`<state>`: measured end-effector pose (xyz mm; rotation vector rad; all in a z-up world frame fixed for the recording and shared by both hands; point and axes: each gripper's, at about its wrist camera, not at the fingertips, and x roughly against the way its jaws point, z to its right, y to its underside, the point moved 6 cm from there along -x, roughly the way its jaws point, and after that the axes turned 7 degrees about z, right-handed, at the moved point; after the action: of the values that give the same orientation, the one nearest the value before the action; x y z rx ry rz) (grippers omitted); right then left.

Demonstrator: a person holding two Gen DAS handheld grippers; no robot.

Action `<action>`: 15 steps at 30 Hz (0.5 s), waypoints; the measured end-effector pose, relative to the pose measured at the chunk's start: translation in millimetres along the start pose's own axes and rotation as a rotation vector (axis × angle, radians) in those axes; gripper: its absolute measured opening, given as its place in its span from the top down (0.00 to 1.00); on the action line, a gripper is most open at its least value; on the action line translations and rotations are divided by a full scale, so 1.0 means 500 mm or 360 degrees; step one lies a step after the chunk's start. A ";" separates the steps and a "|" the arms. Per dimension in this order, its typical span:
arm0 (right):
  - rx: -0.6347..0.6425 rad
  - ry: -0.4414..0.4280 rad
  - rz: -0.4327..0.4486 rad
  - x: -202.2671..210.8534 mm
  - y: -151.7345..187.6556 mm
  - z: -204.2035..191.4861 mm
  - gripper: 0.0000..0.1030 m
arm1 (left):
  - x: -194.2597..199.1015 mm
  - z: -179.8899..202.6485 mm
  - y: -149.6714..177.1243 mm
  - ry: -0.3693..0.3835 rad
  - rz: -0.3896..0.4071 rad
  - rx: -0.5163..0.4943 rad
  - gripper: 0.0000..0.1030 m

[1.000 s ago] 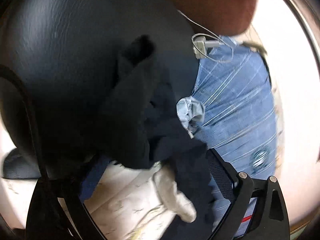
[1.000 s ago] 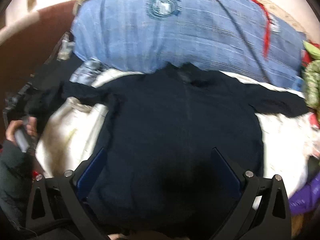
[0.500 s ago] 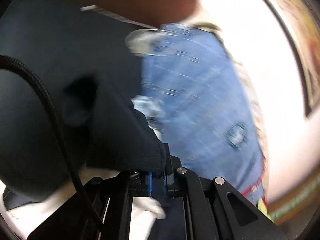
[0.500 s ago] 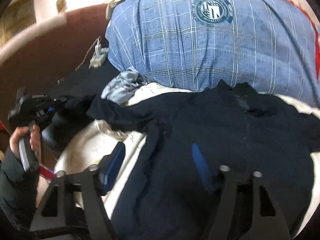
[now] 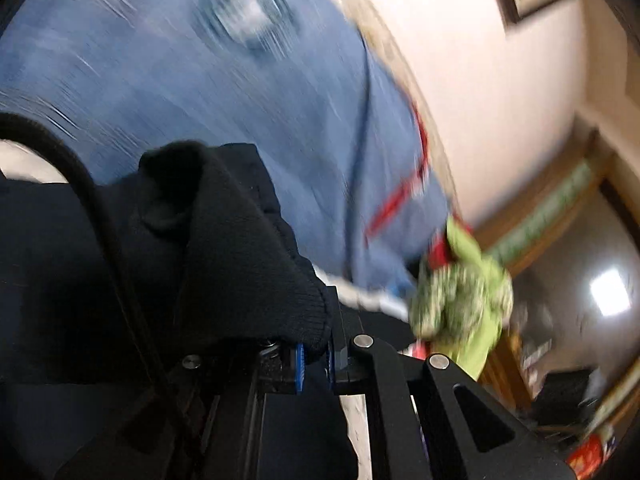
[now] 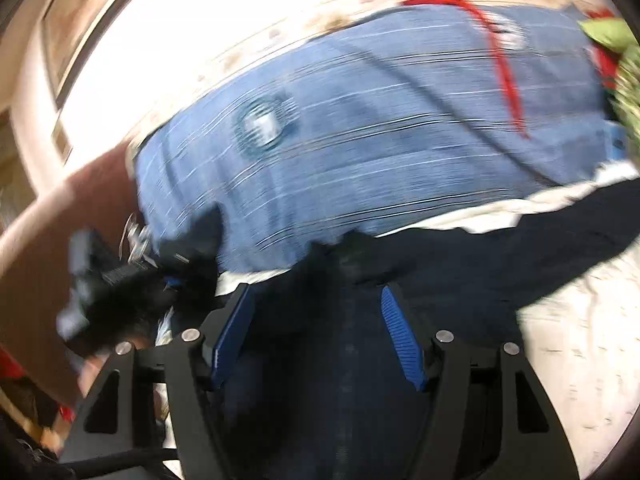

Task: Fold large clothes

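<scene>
A dark navy sweater (image 6: 460, 264) lies spread on a white bed sheet (image 6: 580, 340). My left gripper (image 5: 314, 364) is shut on the sweater's ribbed sleeve cuff (image 5: 256, 264) and holds it up. In the right wrist view the left gripper (image 6: 120, 280) shows blurred at the left with the sleeve in it. My right gripper (image 6: 316, 340) is open, its blue pads (image 6: 400, 344) spread just above the sweater's body near the collar (image 6: 352, 256).
A large blue plaid pillow (image 6: 380, 128) lies behind the sweater against the wall. A green and red cloth bundle (image 5: 460, 292) sits at the pillow's right end. A brown headboard (image 6: 48, 232) stands at the left.
My left gripper closed on the sleeve cuff and swung it right, toward the middle of the bed. My right gripper moved forward over the sweater toward the collar, still open.
</scene>
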<state>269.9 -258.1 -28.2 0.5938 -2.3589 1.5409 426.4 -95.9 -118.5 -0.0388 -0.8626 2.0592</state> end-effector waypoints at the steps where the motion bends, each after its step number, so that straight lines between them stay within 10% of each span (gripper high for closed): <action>1: -0.0022 0.0059 0.0009 0.011 -0.007 0.037 0.28 | -0.050 0.014 0.037 0.0027 -0.0075 0.0009 0.94; 6: -0.0150 0.0150 -0.0054 0.003 -0.013 0.176 0.26 | -0.239 0.019 0.210 -0.0005 -0.0410 0.0021 0.82; 8: -0.0193 0.0150 -0.0160 -0.041 0.001 0.214 0.24 | -0.275 -0.009 0.259 -0.0095 -0.0557 0.0055 0.47; 15: -0.0171 0.0181 -0.0485 -0.203 0.078 0.241 0.23 | -0.059 -0.088 0.151 -0.0653 -0.0069 -0.0117 0.06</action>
<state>341.7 -334.8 -151.9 0.7766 -2.1337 1.2722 404.8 -121.4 -204.7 0.3706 -1.1755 2.0254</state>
